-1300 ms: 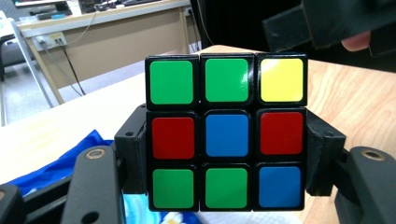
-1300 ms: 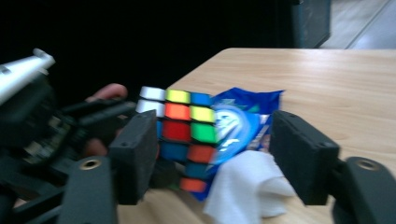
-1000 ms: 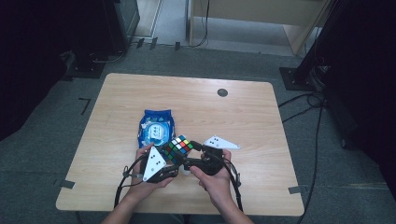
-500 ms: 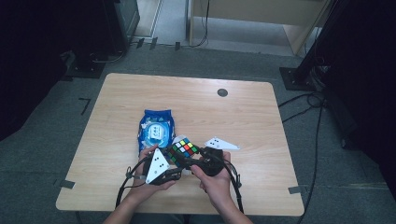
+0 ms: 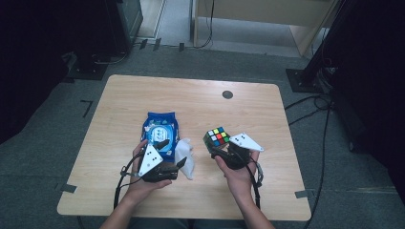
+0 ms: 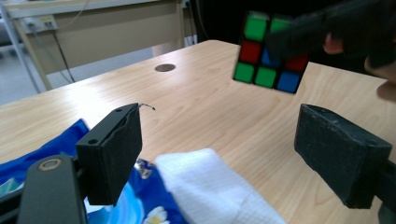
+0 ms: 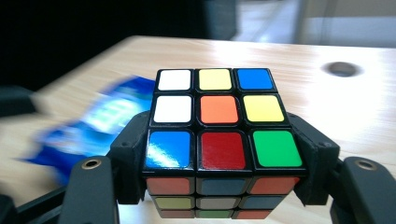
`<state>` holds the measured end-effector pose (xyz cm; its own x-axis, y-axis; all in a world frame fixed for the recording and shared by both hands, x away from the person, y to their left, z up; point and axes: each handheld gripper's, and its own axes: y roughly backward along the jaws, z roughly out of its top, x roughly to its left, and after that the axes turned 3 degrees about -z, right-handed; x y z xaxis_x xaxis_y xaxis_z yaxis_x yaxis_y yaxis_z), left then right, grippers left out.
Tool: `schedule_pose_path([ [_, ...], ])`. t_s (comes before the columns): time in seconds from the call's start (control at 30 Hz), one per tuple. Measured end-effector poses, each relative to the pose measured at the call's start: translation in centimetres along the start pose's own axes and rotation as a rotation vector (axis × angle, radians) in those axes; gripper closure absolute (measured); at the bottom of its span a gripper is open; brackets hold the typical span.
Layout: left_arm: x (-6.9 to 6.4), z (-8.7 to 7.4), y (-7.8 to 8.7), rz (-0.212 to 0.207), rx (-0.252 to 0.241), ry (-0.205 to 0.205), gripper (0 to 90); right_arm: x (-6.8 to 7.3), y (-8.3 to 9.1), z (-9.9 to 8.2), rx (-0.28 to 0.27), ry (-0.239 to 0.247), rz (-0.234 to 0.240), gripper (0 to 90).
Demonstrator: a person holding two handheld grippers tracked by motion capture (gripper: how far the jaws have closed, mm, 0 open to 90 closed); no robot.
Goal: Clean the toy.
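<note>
Fingers (image 7: 128, 154) of right gripper (image 7: 219, 161) clamped on puzzle cube (image 7: 217, 116), seemingly lifted over table (image 5: 200, 100). Left gripper (image 6: 219, 154) just spread wide, empty, above white wipe (image 6: 210, 186) beside blue packet (image 5: 160, 131).

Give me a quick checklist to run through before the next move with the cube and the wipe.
1. Right gripper clamped on the puzzle cube, a jaw on each side: ok.
2. Cube lifted off the table: ok, going by the left gripper view.
3. Left gripper jaws apart, having just opened, pressing on nothing: ok.
4. White wipe lying loose, partly on the blue wipes pack: ok.
5. Cube apart from the left gripper: ok.
6. How firm the hold on the cube is: cannot tell.
</note>
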<state>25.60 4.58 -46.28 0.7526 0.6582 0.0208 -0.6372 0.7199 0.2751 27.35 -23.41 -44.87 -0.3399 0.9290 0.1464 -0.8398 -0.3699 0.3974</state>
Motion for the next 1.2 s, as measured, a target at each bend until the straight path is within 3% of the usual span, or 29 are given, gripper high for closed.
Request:
schedule_pose_path([
  [0.1, 0.5, 0.0, 0.2, 0.013, -0.006, 0.015, 15.7, -0.9, -1.3, -1.4, 0.029, 0.035, -0.069, 34.2],
  [0.23, 0.8, 0.0, 0.4, 0.022, -0.005, 0.022, 15.6, -1.6, -3.0, -3.0, 0.073, 0.084, -0.117, 34.2],
  [0.4, 0.9, -0.1, 0.3, 0.023, 0.003, 0.027, 15.7, -1.6, -4.1, -3.9, 0.119, 0.115, -0.130, 34.1],
  [0.63, 0.8, -0.1, 0.3, 0.022, 0.010, 0.025, 15.7, -1.9, -4.6, -4.4, 0.150, 0.106, -0.136, 34.1],
  [0.87, 0.7, -0.2, 0.2, 0.019, 0.018, 0.023, 15.7, -2.2, -4.8, -4.7, 0.151, 0.087, -0.109, 33.9],
  [0.93, 0.7, -0.2, 0.2, 0.018, 0.017, 0.024, 15.7, -2.2, -4.8, -4.6, 0.162, 0.092, -0.104, 31.5],
  [1.03, 0.8, -0.2, 0.3, 0.024, 0.015, 0.022, 15.7, -2.3, -4.3, -4.0, 0.152, 0.075, -0.088, 13.6],
  [1.2, 1.2, 0.1, 0.6, 0.019, 0.000, 0.072, 15.7, -2.2, -2.9, -2.2, 0.099, 0.057, -0.050, 5.5],
])
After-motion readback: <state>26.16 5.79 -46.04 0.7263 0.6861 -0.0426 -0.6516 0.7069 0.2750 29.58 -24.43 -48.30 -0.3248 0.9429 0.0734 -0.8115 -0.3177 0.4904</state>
